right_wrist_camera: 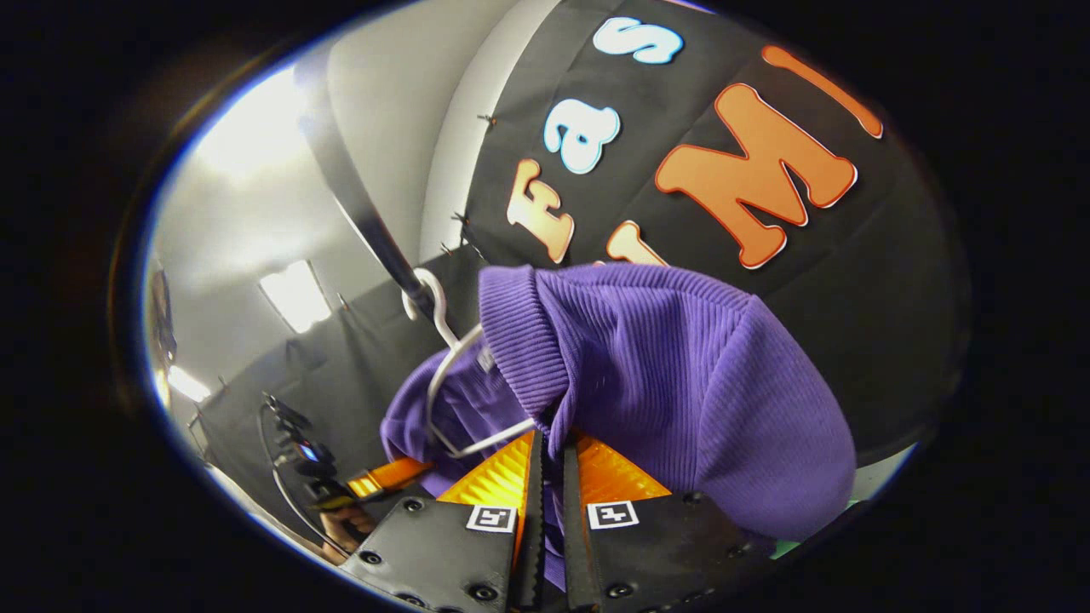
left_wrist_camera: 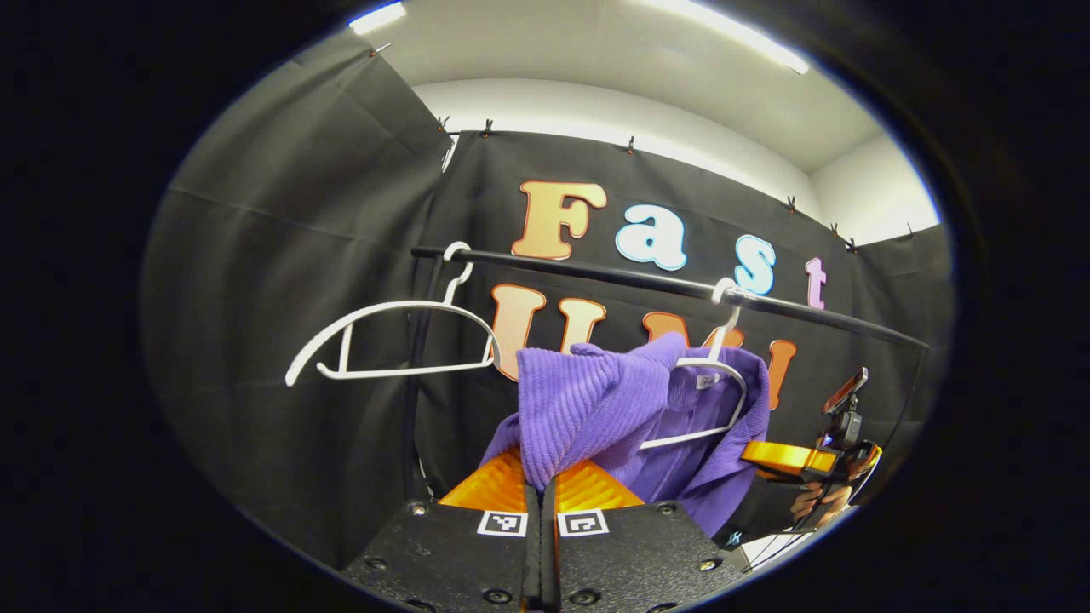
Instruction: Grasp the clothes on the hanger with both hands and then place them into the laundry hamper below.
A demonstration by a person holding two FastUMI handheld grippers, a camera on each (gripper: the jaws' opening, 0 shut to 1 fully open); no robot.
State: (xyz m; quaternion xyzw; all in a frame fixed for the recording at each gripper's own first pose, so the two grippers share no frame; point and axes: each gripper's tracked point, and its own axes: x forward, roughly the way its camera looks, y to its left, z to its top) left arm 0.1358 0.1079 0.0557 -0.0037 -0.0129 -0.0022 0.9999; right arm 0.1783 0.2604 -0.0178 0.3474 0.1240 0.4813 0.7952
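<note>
A purple ribbed garment [left_wrist_camera: 613, 400] hangs bunched over a white hanger [left_wrist_camera: 711, 400] on the black rail [left_wrist_camera: 647, 281]. My left gripper [left_wrist_camera: 540, 487] is shut on a fold of its cloth, pulled up over the orange fingers [left_wrist_camera: 494, 485]. In the right gripper view the same purple garment [right_wrist_camera: 673, 366] bulges close ahead, and my right gripper [right_wrist_camera: 549, 443] is shut on its ribbed edge, beside the white hanger's [right_wrist_camera: 443, 375] wire. Farther off, the right gripper [left_wrist_camera: 788, 458] pinches the garment's far side, with a hand behind it. The left gripper [right_wrist_camera: 387, 477] reaches in from lower left.
An empty white hanger [left_wrist_camera: 392, 336] hangs at the rail's left end. The rail's black upright post [left_wrist_camera: 413, 383] stands below it. Black cloth walls close the booth behind and to the left. Ceiling lights [right_wrist_camera: 294, 294] glow above.
</note>
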